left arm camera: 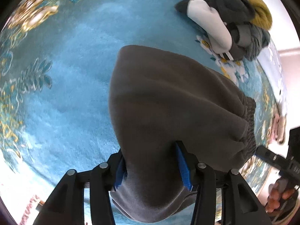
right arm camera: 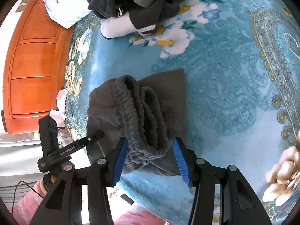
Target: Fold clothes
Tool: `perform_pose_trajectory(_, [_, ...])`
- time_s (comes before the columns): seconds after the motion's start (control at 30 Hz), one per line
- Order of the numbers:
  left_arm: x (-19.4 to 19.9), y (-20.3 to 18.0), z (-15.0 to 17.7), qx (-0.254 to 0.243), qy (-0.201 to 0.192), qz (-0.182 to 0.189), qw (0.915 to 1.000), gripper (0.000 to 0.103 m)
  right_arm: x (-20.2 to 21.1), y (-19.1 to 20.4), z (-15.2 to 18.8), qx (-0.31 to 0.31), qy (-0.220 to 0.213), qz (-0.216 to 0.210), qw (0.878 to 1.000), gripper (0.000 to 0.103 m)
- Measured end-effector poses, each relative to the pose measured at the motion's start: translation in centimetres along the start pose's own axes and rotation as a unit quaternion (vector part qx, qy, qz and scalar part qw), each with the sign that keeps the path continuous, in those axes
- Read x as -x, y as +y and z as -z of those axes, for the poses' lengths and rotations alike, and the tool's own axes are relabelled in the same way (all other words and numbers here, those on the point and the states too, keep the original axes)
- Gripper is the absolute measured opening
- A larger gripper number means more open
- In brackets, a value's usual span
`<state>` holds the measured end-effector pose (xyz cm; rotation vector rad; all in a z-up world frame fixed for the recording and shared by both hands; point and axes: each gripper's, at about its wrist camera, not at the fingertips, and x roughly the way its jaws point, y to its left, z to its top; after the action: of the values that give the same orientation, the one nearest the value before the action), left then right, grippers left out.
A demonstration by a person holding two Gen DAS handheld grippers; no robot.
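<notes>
Grey fleece trousers with an elastic waistband hang folded over the teal carpet. My left gripper is shut on a thick fold of the fabric between its blue pads. My right gripper is shut on the bunched waistband, blue pads on either side. The left gripper also shows in the right wrist view, close beside the trousers' left edge.
A heap of dark grey, white and mustard clothes lies at the far end of the flowered carpet. It also shows in the right wrist view. An orange wooden cabinet stands to the left. A pale pillow leans on it.
</notes>
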<state>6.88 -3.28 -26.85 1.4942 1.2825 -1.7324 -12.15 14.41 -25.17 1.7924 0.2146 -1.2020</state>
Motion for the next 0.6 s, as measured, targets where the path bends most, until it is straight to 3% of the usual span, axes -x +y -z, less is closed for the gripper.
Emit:
perform_pose_trajectory(0.1, [-0.2,0.8,0.1,0.001,0.003,0.015,0.9999,0.057,-0.8,0.9,-0.8,0.010,-0.002,-0.010,1.000,0.052])
perform_pose_trajectory(0.23, [-0.5,2.8,0.2,0.030,0.011,0.040,0.9987,0.059,-3.2,2.3,-1.2,0.033,0.031,-0.028,0.999,0.052])
perform_pose_trajectory(0.33, [-0.5,3.3,0.5,0.030,0.017,0.043,0.9985,0.059,-4.7,3.0,-0.9,0.062,0.050,-0.010,0.997,0.052])
perform_pose_trajectory(0.43, [-0.6,3.0,0.3,0.028,0.019,0.045,0.9984,0.060,-4.9,2.3,-1.5,0.029,0.039,-0.035,0.998,0.052])
perform_pose_trajectory(0.47, [-0.6,2.9,0.2,0.027,0.019,0.046,0.9984,0.060,-4.8,2.1,-1.7,0.015,0.033,-0.049,0.998,0.050])
perform_pose_trajectory(0.5, [-0.5,2.8,0.2,0.024,0.019,0.046,0.9985,0.059,-4.6,2.0,-1.9,0.006,0.029,-0.059,0.998,0.039])
perform_pose_trajectory(0.6, [-0.2,1.9,0.2,0.009,0.019,0.049,0.9986,0.056,-3.6,2.4,-1.8,0.006,0.023,-0.074,0.997,0.022])
